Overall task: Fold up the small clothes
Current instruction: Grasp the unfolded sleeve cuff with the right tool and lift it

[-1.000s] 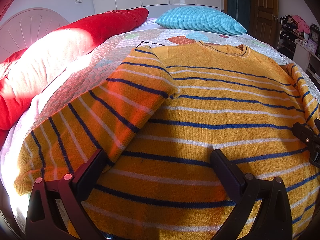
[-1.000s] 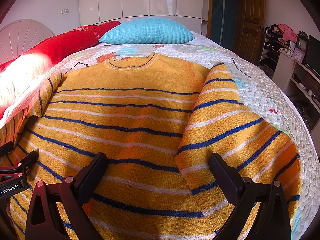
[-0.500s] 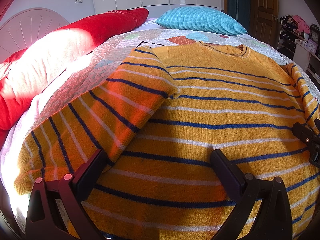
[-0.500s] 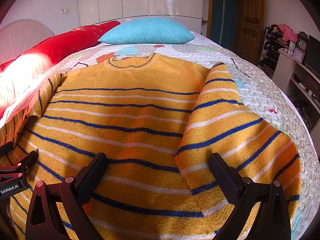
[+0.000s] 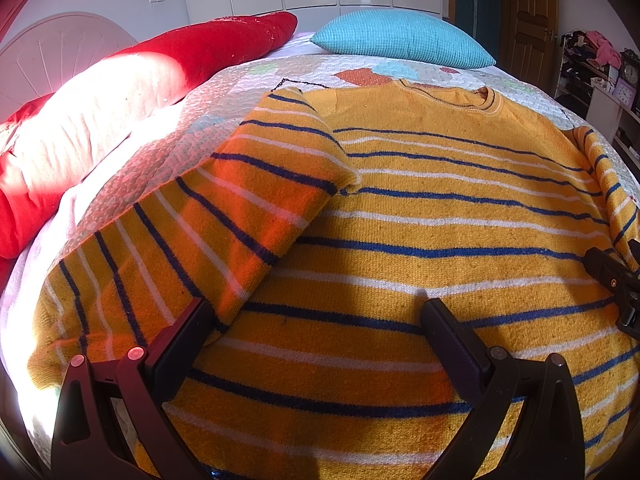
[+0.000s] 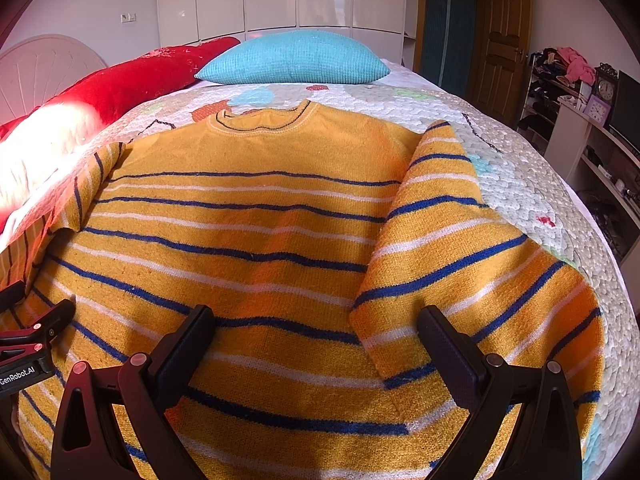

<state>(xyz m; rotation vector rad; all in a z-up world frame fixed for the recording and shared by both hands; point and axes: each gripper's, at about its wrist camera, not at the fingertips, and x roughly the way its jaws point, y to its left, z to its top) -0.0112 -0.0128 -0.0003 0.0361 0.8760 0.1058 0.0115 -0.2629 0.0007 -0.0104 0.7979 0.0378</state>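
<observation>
A yellow sweater [image 5: 432, 208] with blue and white stripes lies flat on the bed, collar away from me; it also shows in the right wrist view [image 6: 248, 216]. Its left sleeve [image 5: 224, 216] lies along the body's left edge and its right sleeve [image 6: 460, 256] along the right edge. My left gripper [image 5: 316, 320] is open and empty just above the hem on the left side. My right gripper [image 6: 316, 320] is open and empty above the hem on the right side. Each gripper shows at the edge of the other's view.
The sweater rests on a white quilted bedspread [image 6: 520, 184]. A turquoise pillow [image 6: 296, 56] and a long red cushion [image 5: 188, 60] lie at the back and left. A shelf unit with clocks [image 6: 600, 104] and a wooden door [image 6: 504, 36] stand right of the bed.
</observation>
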